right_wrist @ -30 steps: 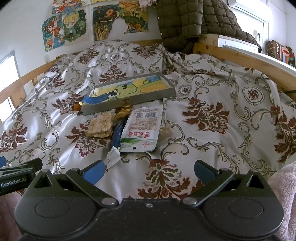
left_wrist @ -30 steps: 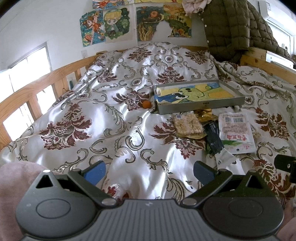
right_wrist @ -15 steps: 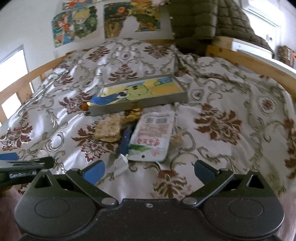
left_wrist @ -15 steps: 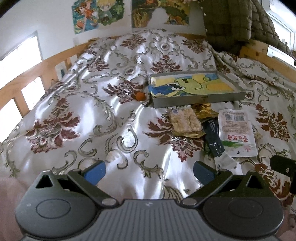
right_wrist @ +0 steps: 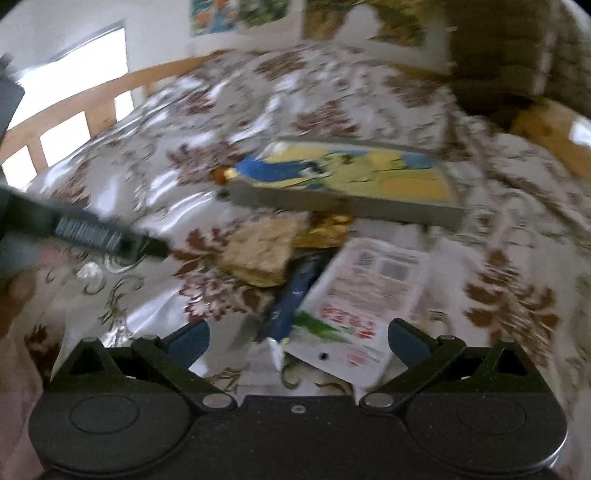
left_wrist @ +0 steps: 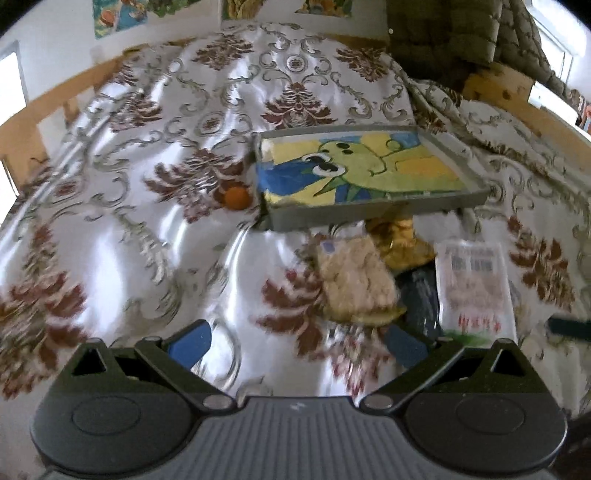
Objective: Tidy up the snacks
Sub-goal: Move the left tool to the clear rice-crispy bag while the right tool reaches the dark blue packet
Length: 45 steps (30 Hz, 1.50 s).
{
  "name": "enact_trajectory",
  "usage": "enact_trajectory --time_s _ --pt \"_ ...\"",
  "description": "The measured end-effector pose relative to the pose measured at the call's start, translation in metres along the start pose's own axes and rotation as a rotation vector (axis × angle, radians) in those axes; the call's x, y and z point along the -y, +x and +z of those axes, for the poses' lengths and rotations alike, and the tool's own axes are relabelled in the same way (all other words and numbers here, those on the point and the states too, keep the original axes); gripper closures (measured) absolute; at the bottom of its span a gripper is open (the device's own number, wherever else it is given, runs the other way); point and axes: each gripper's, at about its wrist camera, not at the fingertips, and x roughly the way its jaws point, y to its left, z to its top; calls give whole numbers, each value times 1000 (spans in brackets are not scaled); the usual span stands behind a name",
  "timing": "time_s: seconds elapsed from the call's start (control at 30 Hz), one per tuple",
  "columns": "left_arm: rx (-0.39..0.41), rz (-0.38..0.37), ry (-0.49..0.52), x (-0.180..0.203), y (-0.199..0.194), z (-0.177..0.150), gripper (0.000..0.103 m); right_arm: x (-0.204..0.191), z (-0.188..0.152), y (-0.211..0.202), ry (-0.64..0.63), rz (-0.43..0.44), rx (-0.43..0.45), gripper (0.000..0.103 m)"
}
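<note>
A bed (left_wrist: 110,229) covered in a shiny white spread with dark red and grey scrollwork fills both views. At the far left, wooden bed rails (right_wrist: 92,107) stand against a bright window.

The left tongs (left_wrist: 297,341) hang over bare bedspread with their blue-tipped fingers spread wide and nothing between them. Farther back, a small orange fruit (left_wrist: 237,198) lies just beside the left end of a shallow grey tray (left_wrist: 354,216), whose floor shows a yellow, green and blue cartoon picture.

The snacks lie in a loose cluster on the bedspread in front of the tray. From the left: a clear packet of pale puffed-rice cake (left_wrist: 356,280), a crumpled gold wrapper (left_wrist: 399,240) touching the tray's near wall, a dark blue packet (right_wrist: 295,295), and a flat white pouch with red lettering (right_wrist: 365,291) overlapping the blue one.

The right tongs (right_wrist: 297,341) are also spread wide and empty, poised just over the near end of the white pouch. A dark green quilted jacket (left_wrist: 450,33) hangs at the upper right.
</note>
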Motion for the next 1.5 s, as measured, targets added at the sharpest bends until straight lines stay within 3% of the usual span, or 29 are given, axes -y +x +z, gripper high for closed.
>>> enact_trajectory --time_s 0.23,0.53,0.73,0.93,1.0,1.33,1.5 --pt "-40 -85 53 6 57 30 0 -6 10 55 -61 54 -57 3" --pt "-105 -161 100 25 111 35 0 -6 12 85 -52 38 -65 17" --pt "-129 -156 111 36 136 32 0 -8 14 95 -72 19 -53 21" --pt "-136 -168 83 29 142 31 1 -20 7 101 -162 -31 -44 34" --pt "-141 -172 71 26 141 30 3 -23 6 101 -181 -30 -44 44" --pt "-153 -109 124 35 147 28 3 -39 3 111 -256 -68 -33 45" --pt "-147 -124 117 30 143 30 13 -36 4 111 -233 -76 -34 58"
